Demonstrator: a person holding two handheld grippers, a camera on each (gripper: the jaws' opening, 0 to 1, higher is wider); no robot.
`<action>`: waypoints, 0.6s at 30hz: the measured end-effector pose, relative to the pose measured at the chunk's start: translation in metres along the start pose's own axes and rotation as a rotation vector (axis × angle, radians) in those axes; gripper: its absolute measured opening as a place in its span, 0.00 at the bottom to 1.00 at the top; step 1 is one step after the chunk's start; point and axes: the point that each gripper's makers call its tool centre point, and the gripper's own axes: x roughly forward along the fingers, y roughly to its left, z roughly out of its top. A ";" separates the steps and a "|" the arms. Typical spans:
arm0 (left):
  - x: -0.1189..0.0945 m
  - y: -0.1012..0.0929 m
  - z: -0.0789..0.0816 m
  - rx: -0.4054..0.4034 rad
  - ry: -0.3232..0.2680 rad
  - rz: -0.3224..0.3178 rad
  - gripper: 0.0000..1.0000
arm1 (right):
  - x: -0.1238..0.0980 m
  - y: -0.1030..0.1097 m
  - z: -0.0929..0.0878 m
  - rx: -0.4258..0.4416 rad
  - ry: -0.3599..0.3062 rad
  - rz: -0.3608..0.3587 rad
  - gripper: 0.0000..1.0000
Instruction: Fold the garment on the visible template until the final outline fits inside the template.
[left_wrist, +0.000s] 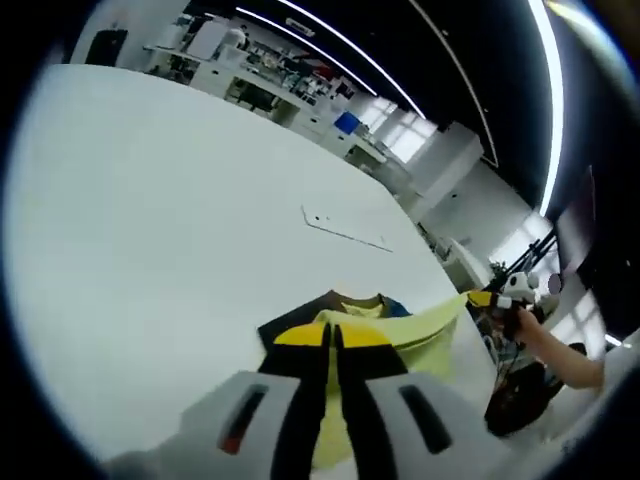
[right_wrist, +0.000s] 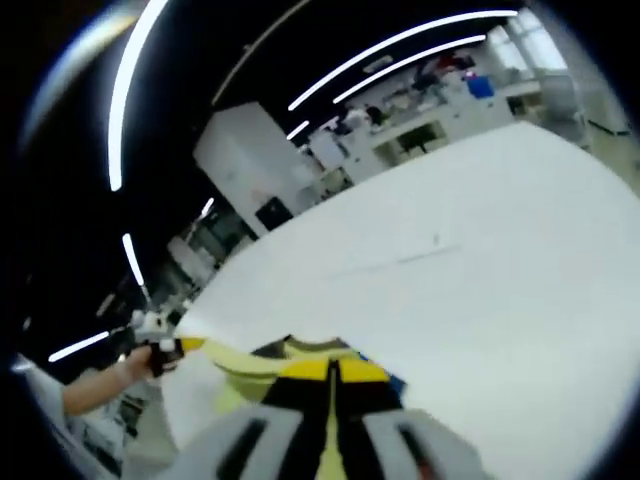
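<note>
Closest to the lens in the left gripper view is the left gripper (left_wrist: 335, 340), black jaws with yellow tips on a grey body, pressed together on a pale yellow cloth garment (left_wrist: 405, 335). The fabric comes out from between the tips, so it's clamped on an edge. The garment has a dark navy or black part (left_wrist: 300, 315) and a bit of blue (left_wrist: 395, 307) showing behind the yellow. It's lifted off the big white table (left_wrist: 150, 250) and stretches as a band toward the right of that view, where the right gripper (left_wrist: 490, 298) pinches its far end, with a person's hand (left_wrist: 535, 330) behind it.

Same story in the right gripper view: the right gripper (right_wrist: 335, 372) has its jaws closed on the yellow cloth (right_wrist: 250, 365), and the band runs off to the left to the left gripper (right_wrist: 175, 347), held by a hand (right_wrist: 135, 368). So the long axis of the garment runs from gripper to gripper, pulled out between them above the near part of the table (right_wrist: 480, 260).

Further out on the tabletop there's a thin outline of a rectangle (left_wrist: 345, 230), seen as a faint line (right_wrist: 400, 258) in the right gripper view. No brand, label or writing I can read anywhere, everything's too small or blurry. Background has white benches with clutter (left_wrist: 260, 70) and long ceiling light strips (right_wrist: 400, 45).
</note>
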 end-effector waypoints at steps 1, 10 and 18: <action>0.003 0.002 -0.001 -0.011 0.001 0.004 0.00 | 0.005 -0.006 -0.001 0.007 0.005 -0.009 0.00; 0.034 0.029 -0.012 -0.052 0.025 0.065 0.00 | 0.033 -0.036 -0.025 0.044 0.062 -0.073 0.00; 0.047 0.049 -0.023 -0.045 0.058 0.105 0.00 | 0.045 -0.044 -0.037 0.056 0.078 -0.103 0.00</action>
